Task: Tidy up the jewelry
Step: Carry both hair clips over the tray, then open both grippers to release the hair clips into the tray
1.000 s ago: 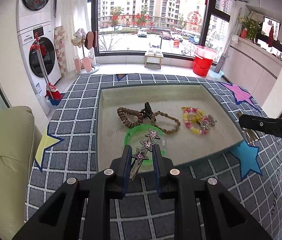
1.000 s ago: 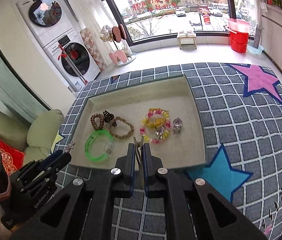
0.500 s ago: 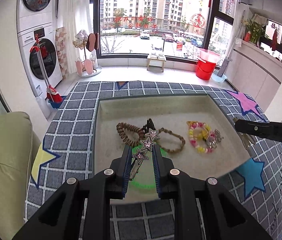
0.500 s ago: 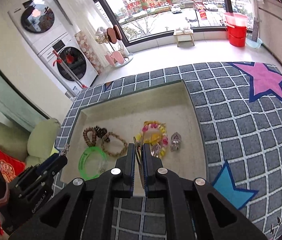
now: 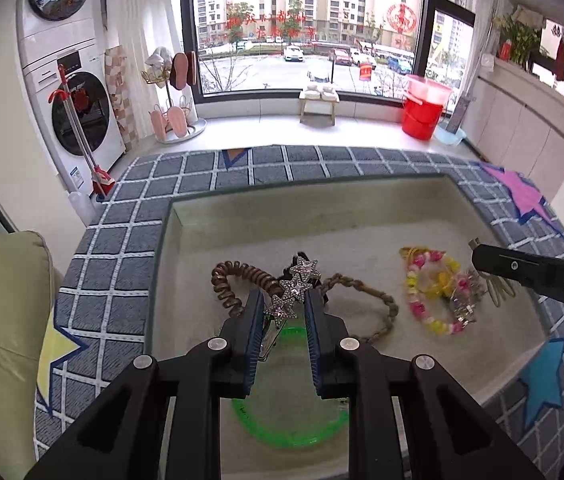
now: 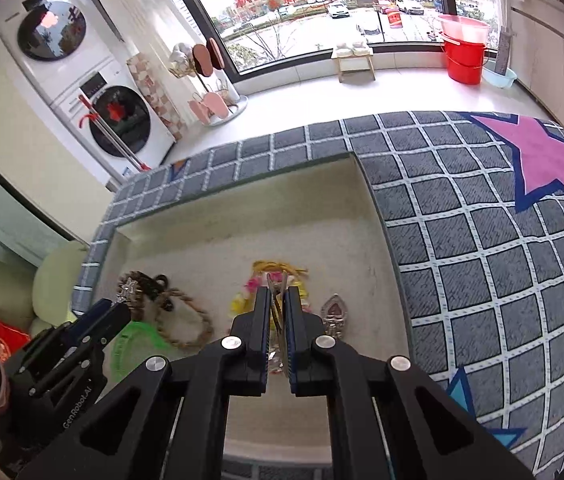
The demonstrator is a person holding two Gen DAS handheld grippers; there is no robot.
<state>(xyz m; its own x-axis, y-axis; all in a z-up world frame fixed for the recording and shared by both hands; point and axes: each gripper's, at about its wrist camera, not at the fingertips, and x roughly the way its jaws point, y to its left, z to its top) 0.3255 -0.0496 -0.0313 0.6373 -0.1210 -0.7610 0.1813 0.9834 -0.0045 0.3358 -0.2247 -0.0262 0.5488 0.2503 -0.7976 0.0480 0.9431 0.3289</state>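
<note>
We're holding both grippers tilted steeply down over the beige tray (image 5: 361, 216) sunk into the grid-pattern mat (image 5: 122, 248).

Left gripper (image 5: 283, 306): jaws are part-way closed and clamping a star hair clip (image 5: 293, 286); its three rhinestone stars are sticking up and forward past the fingertips. It's hanging above the green bangle (image 5: 293, 432), with the brown coil hair tie (image 5: 234, 280) and the braided bracelet (image 5: 377, 308) just ahead on the tray floor.

Right gripper (image 6: 278, 300): jaws are pressed together on a thin metal hairpin (image 6: 276, 286), standing edge-on between the pads. It's sitting over the pink-and-yellow bead bracelet (image 6: 242, 300); a small silver clip (image 6: 333, 314) is lying just right of the fingers.

In the right view the left gripper (image 6: 120, 306) is showing at lower left, stars at its tip.
</note>
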